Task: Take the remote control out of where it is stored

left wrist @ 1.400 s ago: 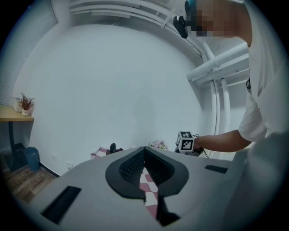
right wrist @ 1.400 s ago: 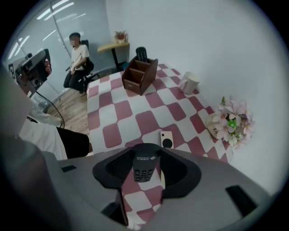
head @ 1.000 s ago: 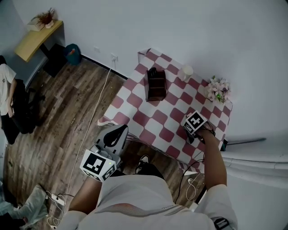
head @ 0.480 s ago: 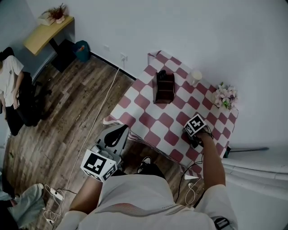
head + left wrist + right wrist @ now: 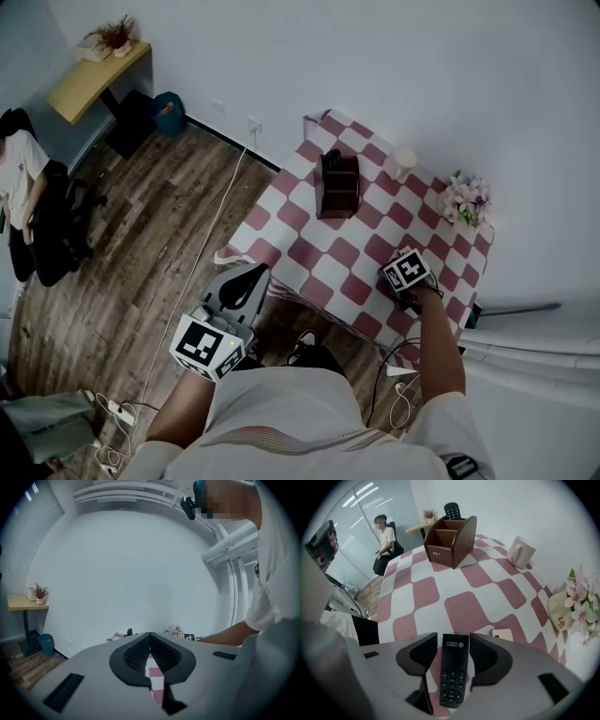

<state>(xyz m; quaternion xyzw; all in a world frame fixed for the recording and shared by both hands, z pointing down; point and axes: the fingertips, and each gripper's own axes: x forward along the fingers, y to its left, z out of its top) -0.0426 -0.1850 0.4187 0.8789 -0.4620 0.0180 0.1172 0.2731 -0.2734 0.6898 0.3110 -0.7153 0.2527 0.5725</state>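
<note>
Right tongs (image 5: 453,639): pointed steeply down over the near edge of the checked tabletop (image 5: 464,606), jaws wide apart. The remote control (image 5: 452,672) sits between them, buttons up, apparently flat on the cloth. A gap shows at the left pad; the right pad is just beside it, contact uncertain.

Wooden organizer (image 5: 450,541): upright at the far side of the tabletop, well apart from the remote control, with a second remote (image 5: 452,510) standing in its rear compartment.

White mug (image 5: 521,551) near the organizer; flowers (image 5: 583,606) at the right edge.

Left tongs (image 5: 150,634): off the tabletop, roughly level, tips together, empty.
</note>
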